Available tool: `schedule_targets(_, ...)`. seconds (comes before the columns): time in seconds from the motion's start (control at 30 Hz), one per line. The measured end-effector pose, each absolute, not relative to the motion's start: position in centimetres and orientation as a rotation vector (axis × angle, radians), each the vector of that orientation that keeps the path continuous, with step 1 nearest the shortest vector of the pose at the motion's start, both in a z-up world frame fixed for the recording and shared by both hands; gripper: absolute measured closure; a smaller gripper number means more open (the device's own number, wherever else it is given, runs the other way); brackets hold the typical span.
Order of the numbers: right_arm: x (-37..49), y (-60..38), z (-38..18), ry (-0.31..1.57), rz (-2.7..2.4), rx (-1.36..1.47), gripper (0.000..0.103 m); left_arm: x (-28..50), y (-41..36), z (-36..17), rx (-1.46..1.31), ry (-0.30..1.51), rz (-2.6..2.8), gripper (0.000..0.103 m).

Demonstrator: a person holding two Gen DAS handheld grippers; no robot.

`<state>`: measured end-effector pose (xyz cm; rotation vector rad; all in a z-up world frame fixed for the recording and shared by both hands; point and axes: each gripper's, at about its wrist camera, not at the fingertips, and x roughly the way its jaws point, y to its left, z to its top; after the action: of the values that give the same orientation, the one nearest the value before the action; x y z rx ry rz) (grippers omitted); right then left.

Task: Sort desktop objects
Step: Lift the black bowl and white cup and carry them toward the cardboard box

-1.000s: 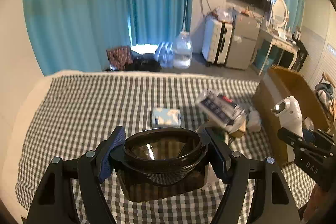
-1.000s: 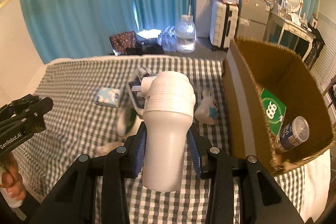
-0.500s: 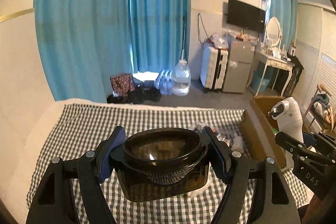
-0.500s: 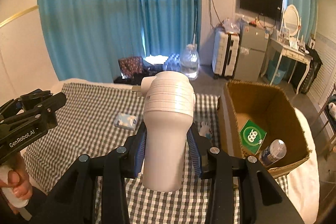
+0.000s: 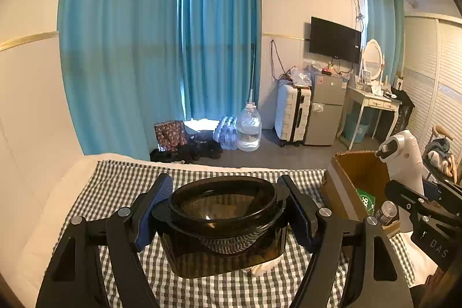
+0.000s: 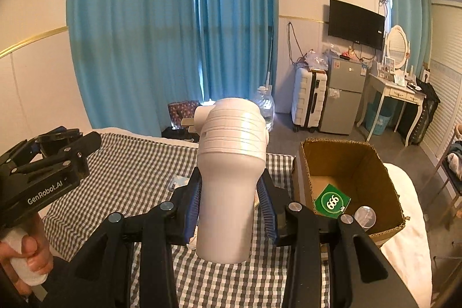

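The right gripper point(image 6: 231, 201), fingers clamping the upright white device point(image 6: 231, 181), is sitting nearer the cardboard box point(image 6: 346, 172) at right-centre frame than the left gripper point(image 5: 228, 215), fingers clamping the dark bowl point(image 5: 225, 224).

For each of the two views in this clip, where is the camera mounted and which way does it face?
Left wrist: sits on the left tongs, looking forward over the dark translucent plastic container they clamp, toward blue curtains; the right tongs show at right.
Right wrist: sits on the right tongs, looking forward past the white plastic plug-in device they clamp; the left tongs and the person's left hand show at left.
Shared: checked cloth and brown cardboard box.
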<state>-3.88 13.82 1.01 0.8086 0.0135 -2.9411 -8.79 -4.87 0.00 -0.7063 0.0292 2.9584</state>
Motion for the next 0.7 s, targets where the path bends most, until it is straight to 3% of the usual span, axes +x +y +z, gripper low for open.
schedule_targets(0.7,-3.4,23.6,2.7,-0.044,-3.08,0.803,0.066,-9.8,4.9,0.8,-0.633,0.051,2.848,0.027)
